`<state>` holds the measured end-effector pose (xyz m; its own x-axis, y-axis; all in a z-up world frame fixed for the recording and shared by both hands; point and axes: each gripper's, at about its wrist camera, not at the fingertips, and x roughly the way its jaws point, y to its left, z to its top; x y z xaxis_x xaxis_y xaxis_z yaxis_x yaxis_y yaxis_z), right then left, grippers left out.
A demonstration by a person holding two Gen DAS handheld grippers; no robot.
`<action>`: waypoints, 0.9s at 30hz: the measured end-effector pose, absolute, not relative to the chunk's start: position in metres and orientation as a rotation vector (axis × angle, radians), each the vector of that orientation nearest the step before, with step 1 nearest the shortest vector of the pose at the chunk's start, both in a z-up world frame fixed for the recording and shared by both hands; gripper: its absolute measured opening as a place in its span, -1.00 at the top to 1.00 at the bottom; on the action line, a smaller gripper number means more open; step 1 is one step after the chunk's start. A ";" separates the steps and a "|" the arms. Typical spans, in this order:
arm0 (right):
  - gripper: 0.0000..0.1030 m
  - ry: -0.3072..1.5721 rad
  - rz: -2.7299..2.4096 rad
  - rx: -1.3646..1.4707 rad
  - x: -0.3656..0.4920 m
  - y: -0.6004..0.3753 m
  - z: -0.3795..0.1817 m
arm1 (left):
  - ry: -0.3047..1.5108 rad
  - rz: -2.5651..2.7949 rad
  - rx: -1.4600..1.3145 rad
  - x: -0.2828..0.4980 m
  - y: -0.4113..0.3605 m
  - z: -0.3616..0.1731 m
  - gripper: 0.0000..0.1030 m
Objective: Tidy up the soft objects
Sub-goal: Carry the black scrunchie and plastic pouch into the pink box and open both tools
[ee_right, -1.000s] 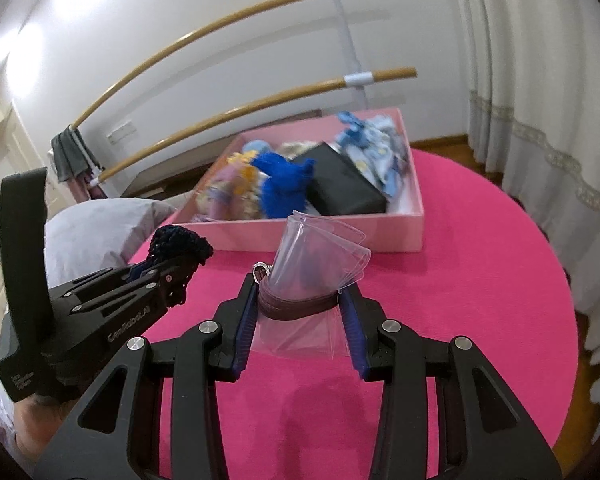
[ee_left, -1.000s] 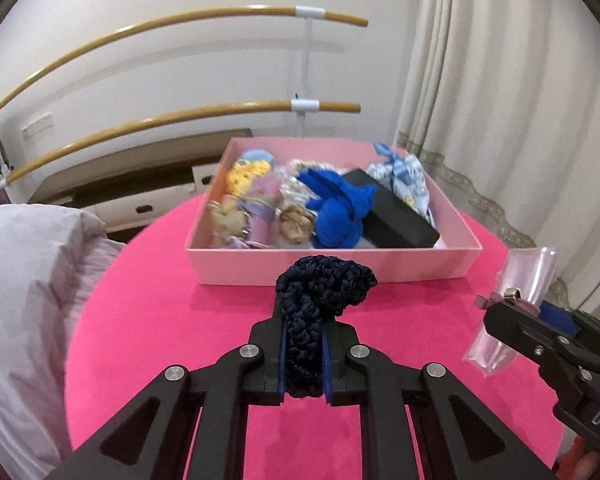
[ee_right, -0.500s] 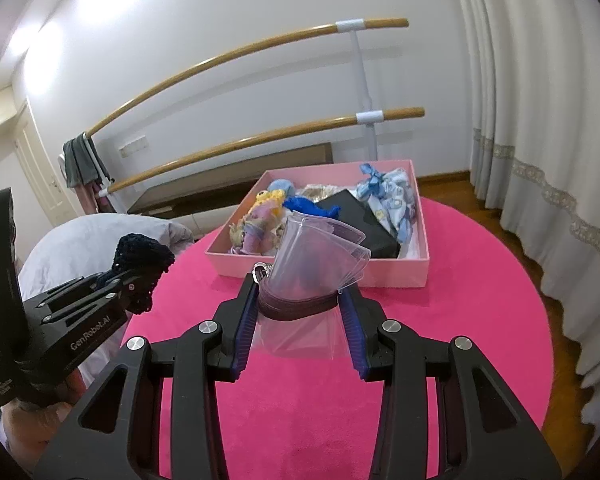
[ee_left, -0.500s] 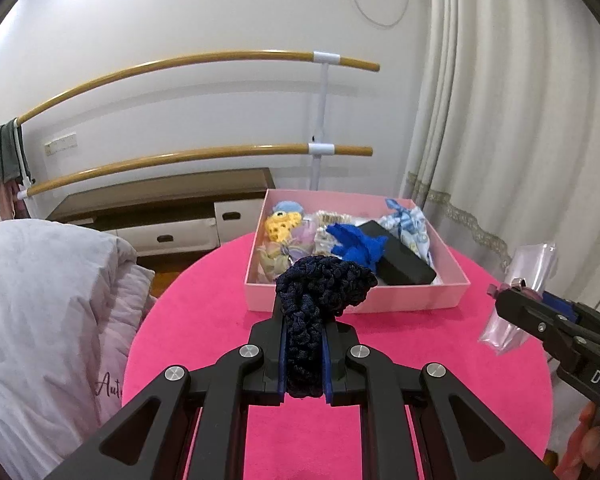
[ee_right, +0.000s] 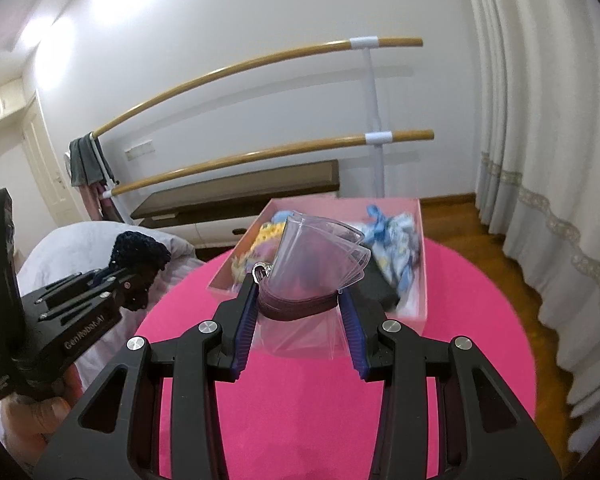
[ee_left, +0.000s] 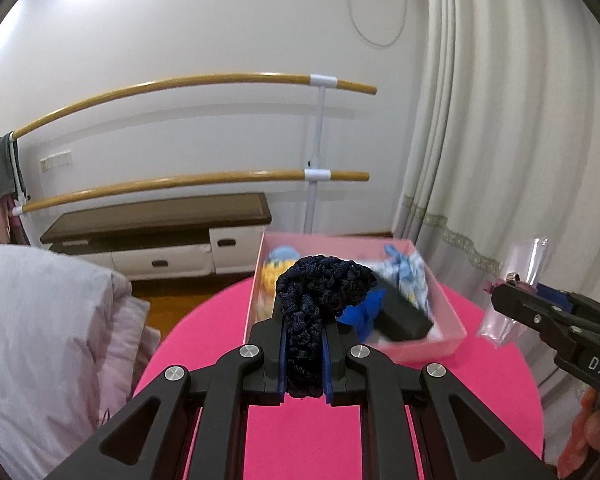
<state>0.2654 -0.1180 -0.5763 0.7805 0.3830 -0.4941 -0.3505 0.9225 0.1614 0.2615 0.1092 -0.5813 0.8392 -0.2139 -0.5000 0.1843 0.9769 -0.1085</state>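
My left gripper (ee_left: 303, 330) is shut on a dark navy crocheted scrunchie (ee_left: 320, 292), held in the air above the pink round table (ee_left: 300, 432). It also shows in the right wrist view (ee_right: 140, 256). My right gripper (ee_right: 298, 304) is shut on a clear plastic zip pouch (ee_right: 316, 256) with a maroon zipper band, also held up; the pouch appears at the right of the left wrist view (ee_left: 524, 280). Beyond both stands a pink box (ee_left: 448, 312) holding several soft items, a blue cloth (ee_left: 364, 312) and a black case (ee_left: 404, 316).
A white duvet (ee_left: 40, 340) lies left of the table. Wooden ballet bars (ee_left: 180, 180) and a low bench (ee_left: 160, 220) stand by the wall. White curtains (ee_right: 540, 160) hang on the right over wooden floor.
Both grippers have risen and drawn back from the pink box, which now looks smaller and lower. Each still holds its object.
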 end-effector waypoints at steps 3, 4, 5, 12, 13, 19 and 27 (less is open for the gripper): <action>0.28 0.564 0.421 0.064 0.294 -0.117 -0.563 | 0.543 -0.235 -0.055 0.287 0.104 -0.571 0.81; 0.28 0.572 0.425 0.062 0.301 -0.116 -0.560 | 0.542 -0.234 -0.047 0.297 0.101 -0.568 0.81; 0.28 0.584 0.436 0.063 0.313 -0.116 -0.555 | 0.542 -0.234 -0.041 0.305 0.098 -0.565 0.81; 0.27 0.673 0.450 0.055 0.384 -0.110 -0.540 | 0.595 -0.266 -0.009 0.377 0.076 -0.551 0.80; 0.27 0.691 0.451 0.055 0.394 -0.110 -0.541 | 0.614 -0.274 -0.003 0.390 0.072 -0.551 0.80; 0.27 0.798 0.445 0.072 0.449 -0.108 -0.551 | 0.720 -0.271 0.007 0.470 0.052 -0.552 0.80; 0.26 0.909 0.433 0.103 0.499 -0.104 -0.573 | 0.837 -0.264 0.001 0.567 0.026 -0.556 0.80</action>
